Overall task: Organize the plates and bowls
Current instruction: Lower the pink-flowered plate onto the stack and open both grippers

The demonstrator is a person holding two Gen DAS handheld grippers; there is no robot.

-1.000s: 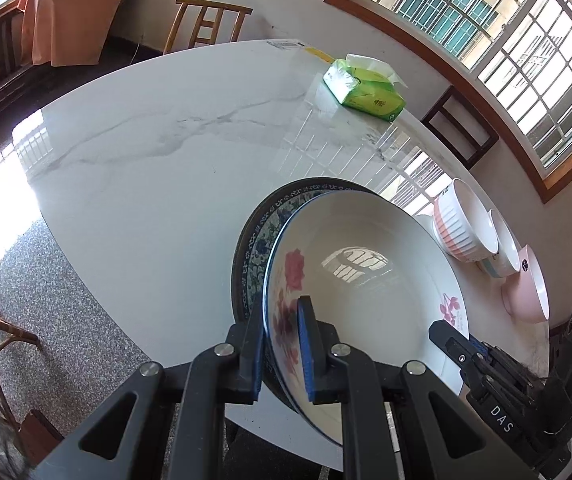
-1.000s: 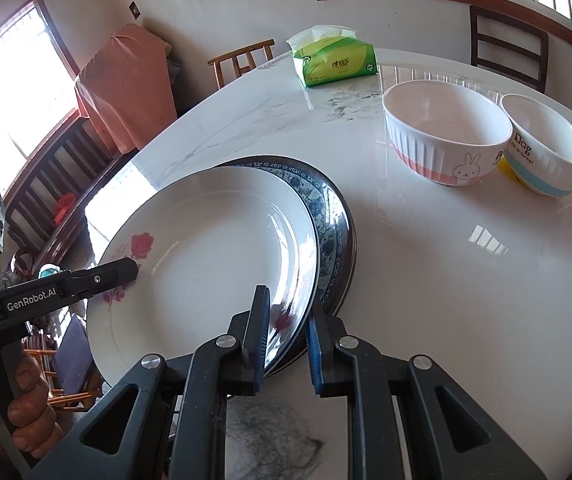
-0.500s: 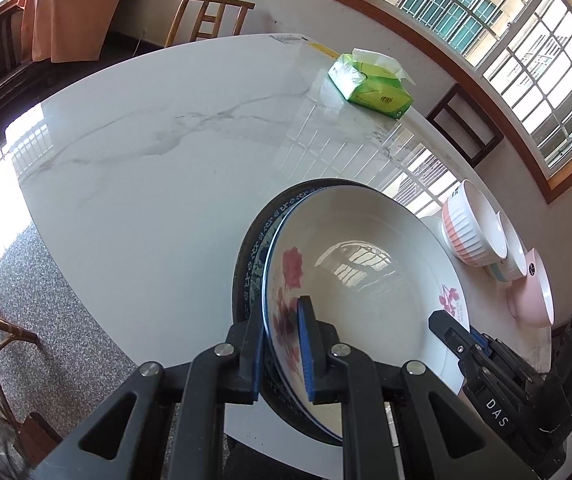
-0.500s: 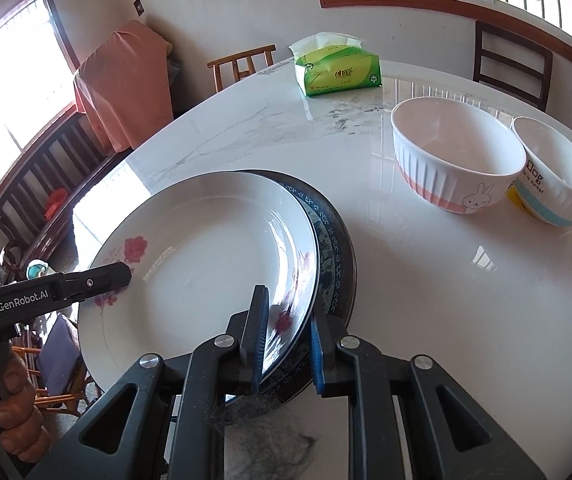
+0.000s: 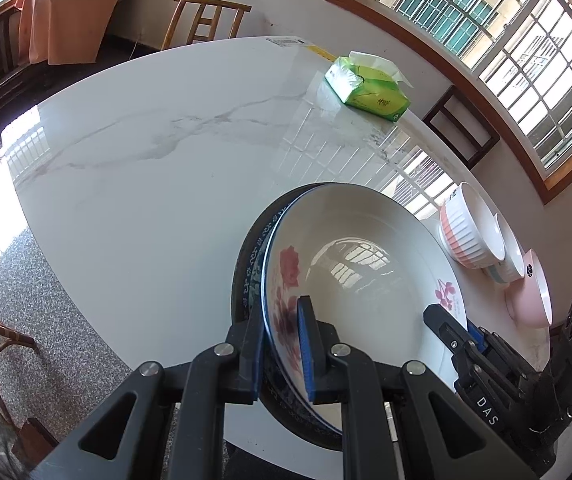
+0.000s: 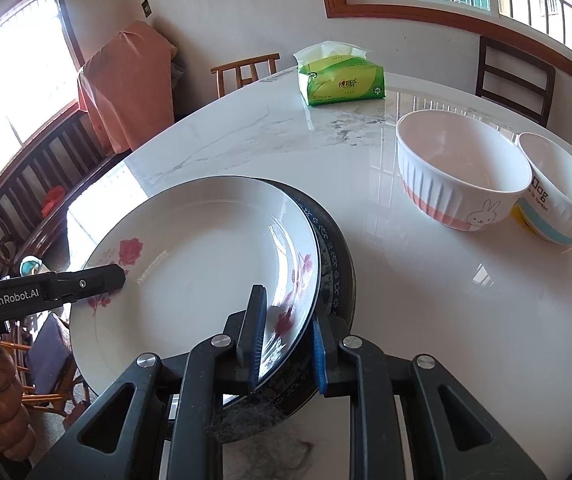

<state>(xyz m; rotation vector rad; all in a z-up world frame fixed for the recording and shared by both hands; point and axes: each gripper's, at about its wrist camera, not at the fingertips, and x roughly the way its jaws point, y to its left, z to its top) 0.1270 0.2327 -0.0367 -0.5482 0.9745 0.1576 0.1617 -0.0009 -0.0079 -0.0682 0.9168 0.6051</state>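
White rose-print plate (image 6: 206, 272) lies on top of a dark blue-patterned plate (image 6: 335, 256), shifted off-centre so the blue rim shows as a crescent on one side. The pair sits at the near edge of the marble table (image 5: 158, 184), and the near rims appear to overhang that edge.

Left gripper (image 5: 282, 344): jaws narrowly parted, straddling the white plate's rim at 6 o'clock in the left wrist view; one finger sits outside the rim, one pad inside on the rose print. Cannot tell whether the pads press the rim.

Right gripper (image 6: 286, 340): enters from 6 o'clock in its own view, jaws narrowly parted around the stacked rims; the inner pad lies over the white plate, the outer pad is outside the blue rim. Contact uncertain. The two grippers face each other from opposite sides of the plates.

Right wrist view: ribbed white-and-pink bowl (image 6: 457, 172) at 2 o'clock, and beside it a white bowl with a blue band (image 6: 561, 192). A pink bowl (image 5: 533, 292) lies past these at the table's end. Green tissue pack (image 6: 341, 78) at 12 o'clock, far side.

Bare marble lies between the plates and the tissue pack, and across the far-left table area in the left wrist view.
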